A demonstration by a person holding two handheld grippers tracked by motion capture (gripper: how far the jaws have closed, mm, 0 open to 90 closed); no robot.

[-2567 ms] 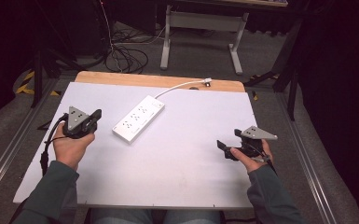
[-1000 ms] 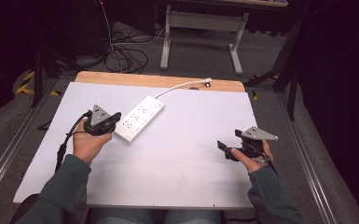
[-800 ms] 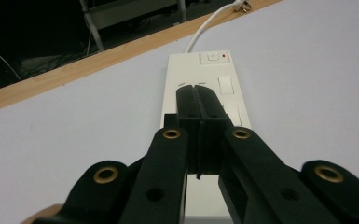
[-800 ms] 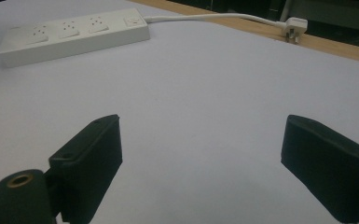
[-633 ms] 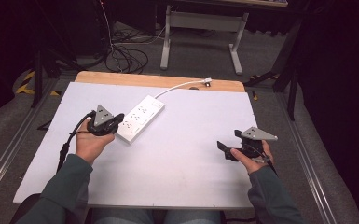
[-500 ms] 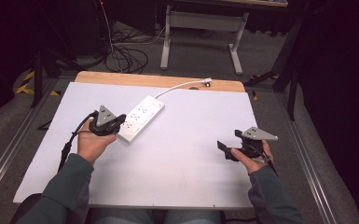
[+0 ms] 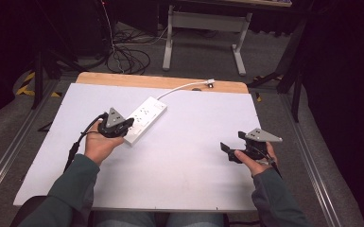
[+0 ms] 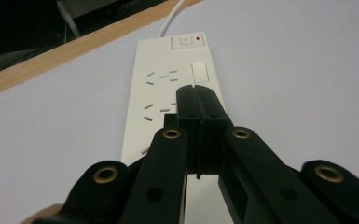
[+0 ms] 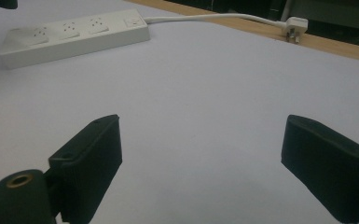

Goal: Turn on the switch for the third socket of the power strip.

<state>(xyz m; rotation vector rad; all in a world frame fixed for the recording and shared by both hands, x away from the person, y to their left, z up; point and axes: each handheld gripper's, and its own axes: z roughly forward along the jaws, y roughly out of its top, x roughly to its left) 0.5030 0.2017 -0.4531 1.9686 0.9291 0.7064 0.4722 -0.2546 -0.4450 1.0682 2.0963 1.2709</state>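
**Left tongs closed over power strip, right tongs wide open**

High view: I see the power strip [image 7: 144, 119] centre-left on the white table [image 7: 194, 165], left gripper [image 7: 125, 126] at its near end, right gripper [image 7: 228, 151] lower right, well apart.

Left gripper view: jaws pressed together, nothing between them, above the strip's sockets. No readable writing; red mark by the switch [image 8: 186, 40].

Right gripper view: jaws wide apart, empty. Strip upper left, plug [image 9: 293, 23] upper right.

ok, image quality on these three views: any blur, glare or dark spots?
High view: table evenly lit, no glare, floor and surroundings dark. Left gripper view: left gripper and its linkage soft at close range, power strip sharper. Right gripper view: right gripper blurred, power strip and plug fairly clear; no hard shadows.
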